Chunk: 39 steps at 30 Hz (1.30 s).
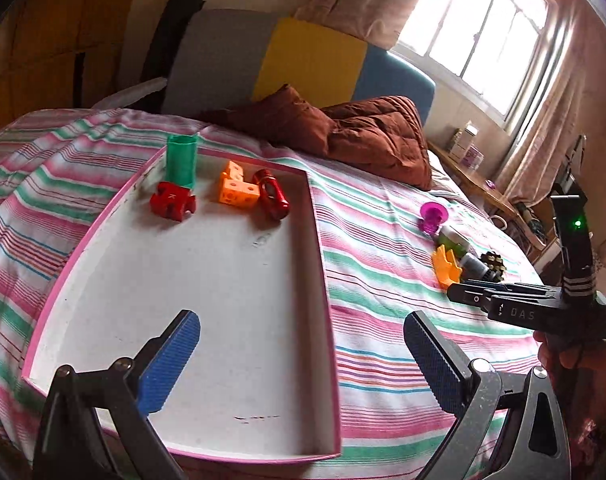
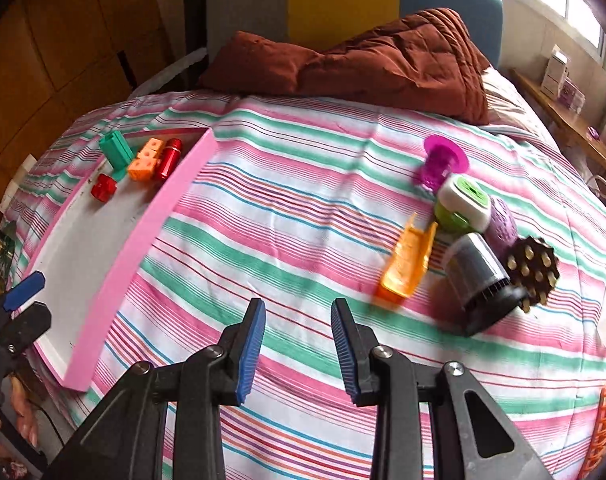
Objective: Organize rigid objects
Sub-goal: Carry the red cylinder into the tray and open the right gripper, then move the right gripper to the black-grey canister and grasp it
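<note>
A pink-rimmed white tray (image 1: 323, 240) (image 2: 143, 240) lies on the striped bed. At its far end sit a green tube (image 1: 181, 158) (image 2: 117, 148), a red block (image 1: 173, 200) (image 2: 103, 187), an orange cube piece (image 1: 237, 186) (image 2: 145, 164) and a red cylinder (image 1: 271, 194) (image 2: 170, 158). Right of the tray lie a magenta spool (image 2: 443, 162) (image 1: 433, 216), a green-white piece (image 2: 463, 206), an orange clip (image 2: 407, 260) (image 1: 445, 266), a grey-black cylinder (image 2: 483, 280), a purple ball (image 2: 503, 224) and a brown studded piece (image 2: 533, 270). My left gripper (image 1: 303, 360) is open and empty over the tray's near right edge. My right gripper (image 2: 297, 344) is open and empty, short of the clip.
A brown quilt (image 2: 363, 60) (image 1: 343, 132) lies bunched at the head of the bed. A wooden shelf with boxes (image 2: 563, 92) runs under the window on the right. The tray's near half is bare white.
</note>
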Each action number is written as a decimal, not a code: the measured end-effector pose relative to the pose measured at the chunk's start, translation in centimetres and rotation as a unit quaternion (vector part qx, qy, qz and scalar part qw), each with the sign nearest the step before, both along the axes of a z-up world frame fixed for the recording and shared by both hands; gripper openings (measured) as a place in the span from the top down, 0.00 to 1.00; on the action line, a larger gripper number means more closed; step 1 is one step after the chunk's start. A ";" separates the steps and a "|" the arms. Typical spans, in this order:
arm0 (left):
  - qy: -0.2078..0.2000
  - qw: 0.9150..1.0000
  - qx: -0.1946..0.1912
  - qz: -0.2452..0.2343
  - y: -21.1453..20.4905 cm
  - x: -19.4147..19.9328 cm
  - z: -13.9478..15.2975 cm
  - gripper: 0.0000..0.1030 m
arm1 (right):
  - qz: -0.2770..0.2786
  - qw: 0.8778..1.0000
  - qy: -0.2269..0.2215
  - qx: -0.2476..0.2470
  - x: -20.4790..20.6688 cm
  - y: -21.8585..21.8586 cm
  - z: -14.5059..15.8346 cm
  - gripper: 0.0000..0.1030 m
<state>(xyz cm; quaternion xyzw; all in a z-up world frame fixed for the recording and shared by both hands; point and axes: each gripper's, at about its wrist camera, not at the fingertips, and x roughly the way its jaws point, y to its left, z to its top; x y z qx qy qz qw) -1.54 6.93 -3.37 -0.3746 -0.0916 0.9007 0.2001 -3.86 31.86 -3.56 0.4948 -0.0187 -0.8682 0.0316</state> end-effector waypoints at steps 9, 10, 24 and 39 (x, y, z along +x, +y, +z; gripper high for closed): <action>0.013 0.998 -0.015 -0.067 3.8 2.9 0.9 0.00 | -0.123 0.988 0.059 0.065 1.3 9.5 1.6 0.67; 0.013 0.997 -0.021 -0.074 4.2 3.1 0.9 0.00 | -0.132 0.988 0.060 0.061 1.3 10.4 1.6 0.67; -0.001 0.986 -0.082 -0.144 10.9 5.0 -0.4 0.00 | -0.176 0.979 0.084 -0.057 1.2 15.1 0.2 0.64; -0.006 0.989 -0.080 -0.123 10.6 4.6 -0.7 0.00 | -0.162 0.986 0.011 -0.044 2.8 15.2 0.1 0.62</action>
